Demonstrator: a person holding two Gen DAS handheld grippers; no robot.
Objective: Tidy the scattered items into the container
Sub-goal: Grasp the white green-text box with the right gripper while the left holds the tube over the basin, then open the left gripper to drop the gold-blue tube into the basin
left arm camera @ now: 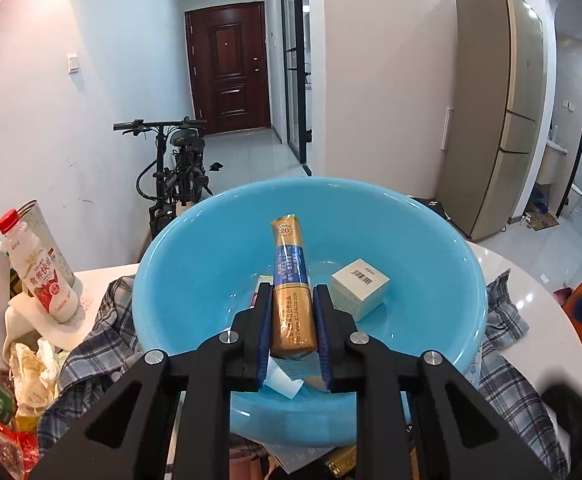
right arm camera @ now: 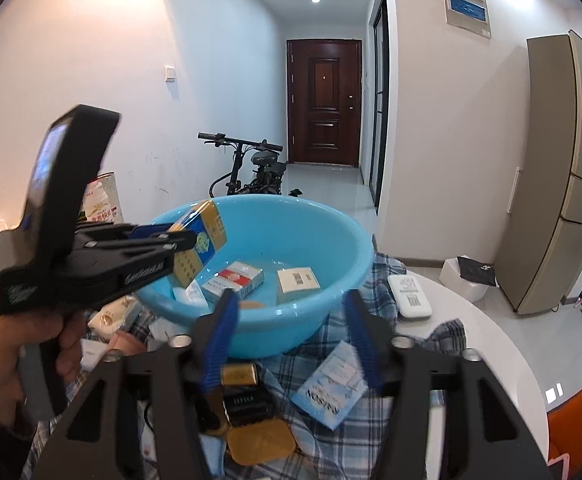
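Left gripper [left arm camera: 293, 312] clamped on blue-gold carton [left arm camera: 291, 280] across narrow sides, over blue basin [left arm camera: 163, 280]. Carton likely light, stiff, crushable, film-slick. Right gripper [right arm camera: 295, 320] wide, empty.

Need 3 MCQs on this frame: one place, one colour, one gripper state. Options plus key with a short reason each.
1. Where is the blue-and-gold pack?
A. flat on the plaid cloth
B. held over the basin
C. beside the milk bottle

2. What colour is the basin?
A. light blue
B. red
C. white

3. How do the right gripper's jaws stand?
A. clamped on a pack
B. fully shut on nothing
C. open, gripping nothing

Key: B, the left gripper pinches the pack between its pads above the basin's inside; A, its wall and rim are light blue in both views; C, the right wrist view shows the blue pads wide apart with only the basin and the plaid cloth beyond them.
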